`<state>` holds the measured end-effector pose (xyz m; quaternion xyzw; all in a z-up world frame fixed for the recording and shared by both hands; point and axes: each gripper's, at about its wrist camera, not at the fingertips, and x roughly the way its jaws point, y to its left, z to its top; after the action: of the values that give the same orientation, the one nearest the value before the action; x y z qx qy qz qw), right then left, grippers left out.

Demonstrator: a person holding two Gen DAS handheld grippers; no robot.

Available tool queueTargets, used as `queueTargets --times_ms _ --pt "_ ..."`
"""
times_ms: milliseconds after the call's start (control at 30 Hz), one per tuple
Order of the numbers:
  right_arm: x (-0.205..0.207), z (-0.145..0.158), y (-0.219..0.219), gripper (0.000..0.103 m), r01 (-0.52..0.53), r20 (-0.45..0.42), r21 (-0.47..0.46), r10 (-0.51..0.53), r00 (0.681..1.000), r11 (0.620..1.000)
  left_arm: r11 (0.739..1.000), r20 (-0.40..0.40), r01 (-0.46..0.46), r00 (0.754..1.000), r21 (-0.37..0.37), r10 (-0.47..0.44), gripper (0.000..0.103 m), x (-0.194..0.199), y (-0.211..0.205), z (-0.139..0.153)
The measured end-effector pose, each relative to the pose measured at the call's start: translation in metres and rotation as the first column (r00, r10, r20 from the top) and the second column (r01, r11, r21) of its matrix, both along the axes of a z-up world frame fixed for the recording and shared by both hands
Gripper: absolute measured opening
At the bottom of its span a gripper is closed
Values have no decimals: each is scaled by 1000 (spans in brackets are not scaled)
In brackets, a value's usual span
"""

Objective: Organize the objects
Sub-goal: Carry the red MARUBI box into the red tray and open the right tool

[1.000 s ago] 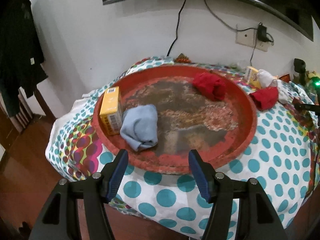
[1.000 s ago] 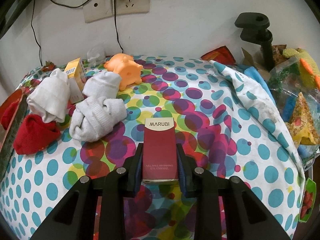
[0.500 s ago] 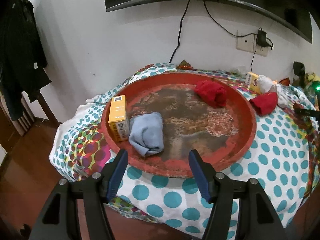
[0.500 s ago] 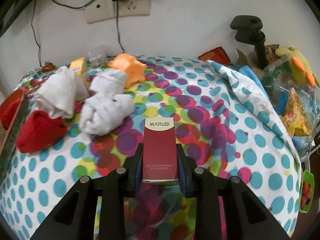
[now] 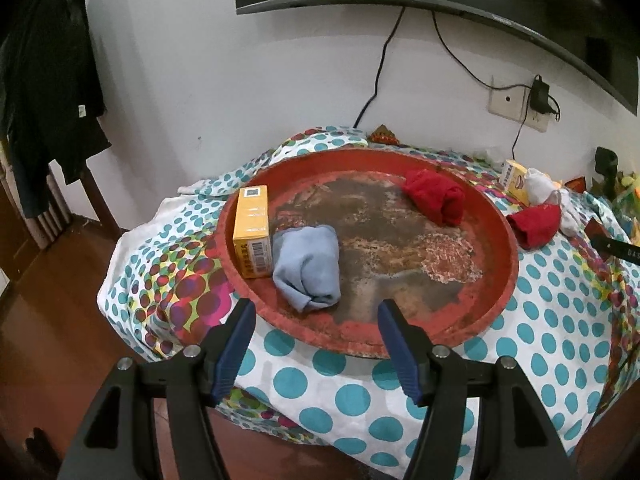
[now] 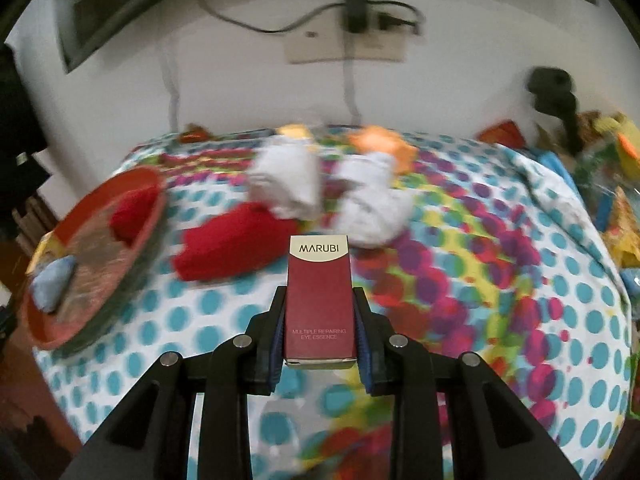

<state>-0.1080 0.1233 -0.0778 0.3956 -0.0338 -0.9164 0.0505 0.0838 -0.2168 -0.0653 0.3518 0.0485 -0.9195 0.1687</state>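
My right gripper (image 6: 320, 320) is shut on a dark red Marubi box (image 6: 319, 300), held above the dotted tablecloth. To its left sits the round red tray (image 6: 52, 328), blurred, with a blue cloth (image 6: 52, 284) and a red cloth (image 6: 130, 216) in it. In the left wrist view my left gripper (image 5: 314, 328) stands open and empty just short of the tray's near rim (image 5: 360, 344). The tray holds a yellow box (image 5: 251, 232), a blue cloth (image 5: 308, 268) and a red cloth (image 5: 436, 196).
On the cloth beyond the tray lie a red cloth (image 6: 228, 244), white socks (image 6: 284, 184), an orange toy (image 6: 380, 144) and a small yellow box (image 5: 514, 174). A black clamp (image 6: 556, 96) and toy clutter stand at the right. The wall with socket and cables runs behind.
My right gripper has risen and swung left with the red box, bringing the tray into its view. The left gripper's view has pulled back slightly from the tray.
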Motion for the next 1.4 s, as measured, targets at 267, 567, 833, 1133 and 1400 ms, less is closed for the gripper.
queueTargets --times_ms 267,567,833,1133,1400 --pt "17 15 -52 28 -191 6 25 191 982 981 999 -2 -42 999 7 42 65 3 -12 2" --pt "36 20 -102 28 -305 10 27 305 952 952 997 -6 -74 997 9 74 65 6 -21 3" --pt "33 17 -146 28 -371 52 37 369 928 928 996 -5 -87 996 5 88 65 6 -28 4" --pt "-8 -1 -185 28 -387 122 97 375 919 917 994 7 -112 994 18 111 65 7 -39 0" --pt "-19 -18 -193 28 -376 162 123 356 920 918 991 -3 -127 992 43 128 65 9 -46 0"
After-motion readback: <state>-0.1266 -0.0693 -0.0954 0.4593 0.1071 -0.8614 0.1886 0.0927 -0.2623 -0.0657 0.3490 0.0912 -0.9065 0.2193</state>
